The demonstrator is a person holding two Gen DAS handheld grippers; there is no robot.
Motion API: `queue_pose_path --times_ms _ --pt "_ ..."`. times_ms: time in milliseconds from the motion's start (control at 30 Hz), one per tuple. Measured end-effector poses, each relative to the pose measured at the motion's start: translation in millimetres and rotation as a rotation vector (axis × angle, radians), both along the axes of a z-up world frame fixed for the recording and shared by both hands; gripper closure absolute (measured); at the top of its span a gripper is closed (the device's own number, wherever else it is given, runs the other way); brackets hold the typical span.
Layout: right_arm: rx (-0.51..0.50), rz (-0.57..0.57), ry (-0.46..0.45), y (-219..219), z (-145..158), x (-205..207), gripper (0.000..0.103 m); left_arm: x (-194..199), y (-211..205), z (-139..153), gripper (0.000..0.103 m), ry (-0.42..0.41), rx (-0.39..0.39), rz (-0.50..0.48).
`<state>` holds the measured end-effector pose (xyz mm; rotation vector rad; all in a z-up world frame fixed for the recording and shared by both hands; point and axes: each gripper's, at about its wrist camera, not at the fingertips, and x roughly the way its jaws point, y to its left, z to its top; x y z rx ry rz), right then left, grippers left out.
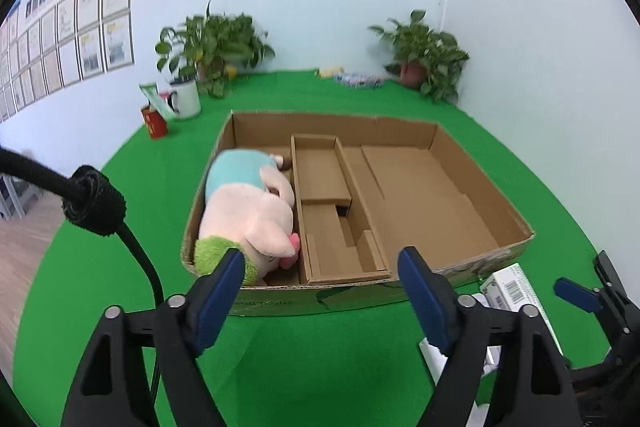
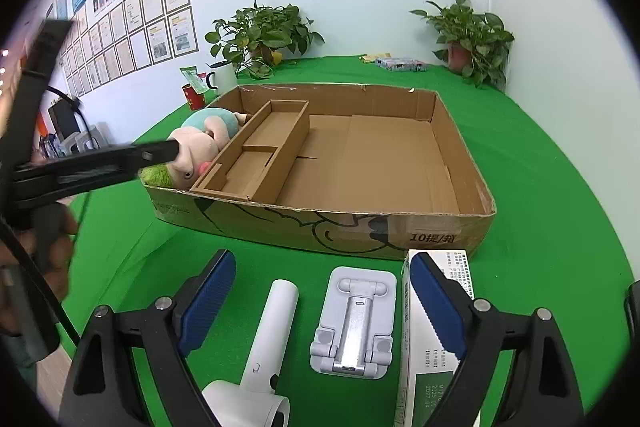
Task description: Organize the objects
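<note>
A shallow cardboard box (image 1: 486,261) (image 2: 360,231) with inner dividers lies on the green cloth. A pink plush toy (image 1: 256,215) (image 2: 196,147) with a teal back lies in its left compartment. My left gripper (image 1: 322,291) is open and empty, just in front of the box's near wall. My right gripper (image 2: 322,291) is open above a white hair dryer (image 2: 260,355), a grey folding phone stand (image 2: 354,323) and a white and green carton (image 2: 424,343), all in front of the box. The carton (image 1: 510,287) also shows in the left wrist view.
A white mug (image 1: 186,99) and a red cup (image 1: 154,121) stand at the back left. Two potted plants (image 1: 216,47) (image 1: 424,55) stand against the wall. Small packets (image 1: 356,77) lie at the back. The left gripper's arm (image 2: 92,167) shows in the right wrist view.
</note>
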<state>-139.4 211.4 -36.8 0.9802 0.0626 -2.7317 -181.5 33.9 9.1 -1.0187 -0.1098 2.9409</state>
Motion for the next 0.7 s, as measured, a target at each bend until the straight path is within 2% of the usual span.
queue_pose_path --times_ms 33,133,200,267,367,600,700 --pt "0.002 0.009 0.003 -1.3 0.2 2.2 0.014 8.9 1.5 4.5 0.014 0.015 0.007 -0.01" --pt "-0.015 0.07 -0.003 -4.7 -2.4 12.8 0.014 25.6 6.0 4.0 0.011 0.002 0.05 -0.053" --pt "-0.029 0.116 -0.023 -6.3 -8.5 24.2 0.014 30.7 7.3 -5.4 0.011 -0.046 0.097 -0.1" --pt "-0.025 0.156 -0.056 -8.9 -19.0 37.3 0.014 33.4 5.8 -19.7 0.011 -0.104 0.178 -0.145" --pt "-0.03 0.202 -0.14 -14.2 -38.5 51.5 0.014 33.0 6.9 -42.4 0.011 -0.182 0.274 -0.185" --pt "0.022 0.19 -0.223 -24.3 -60.5 60.4 0.014 29.1 29.7 -77.6 0.016 -0.291 0.391 -0.299" --pt "0.018 0.172 -0.256 -19.7 -66.7 59.1 0.019 26.1 37.9 -88.4 0.017 -0.329 0.452 -0.329"
